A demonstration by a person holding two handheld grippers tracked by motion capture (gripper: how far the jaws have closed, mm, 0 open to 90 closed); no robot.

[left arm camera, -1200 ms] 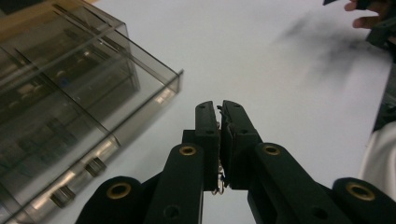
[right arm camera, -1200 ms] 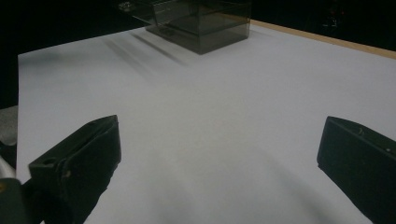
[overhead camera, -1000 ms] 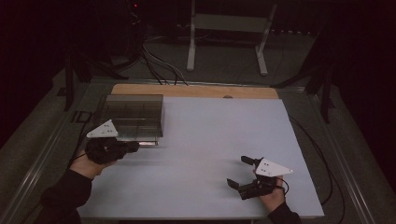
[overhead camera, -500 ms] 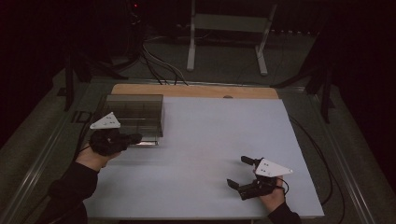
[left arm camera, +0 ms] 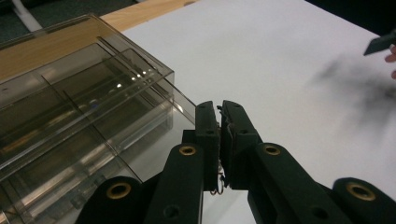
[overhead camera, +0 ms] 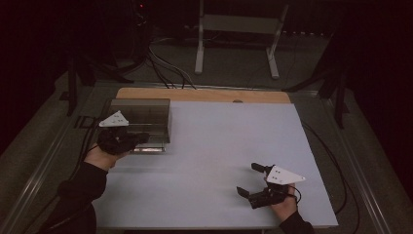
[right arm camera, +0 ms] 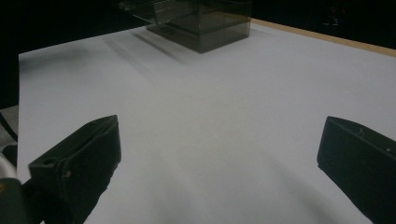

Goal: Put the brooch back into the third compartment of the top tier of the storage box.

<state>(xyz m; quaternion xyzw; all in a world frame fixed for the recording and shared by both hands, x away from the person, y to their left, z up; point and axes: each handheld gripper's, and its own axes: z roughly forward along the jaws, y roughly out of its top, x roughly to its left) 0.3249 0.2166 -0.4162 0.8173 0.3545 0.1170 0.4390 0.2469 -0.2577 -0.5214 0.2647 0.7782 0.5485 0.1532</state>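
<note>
Two grippers: we hold one in each hand.
Left gripper (overhead camera: 139, 138): clenched, holding nothing we can make out, beside box (overhead camera: 141, 115) at table's (overhead camera: 219, 146) far left.
Right gripper (overhead camera: 253, 180): released, well apart.
Advice: we should open beside the wall before gripping.

Left gripper (overhead camera: 139, 139) touches clear box (overhead camera: 141, 113); right gripper (overhead camera: 251, 179) apart.
</note>
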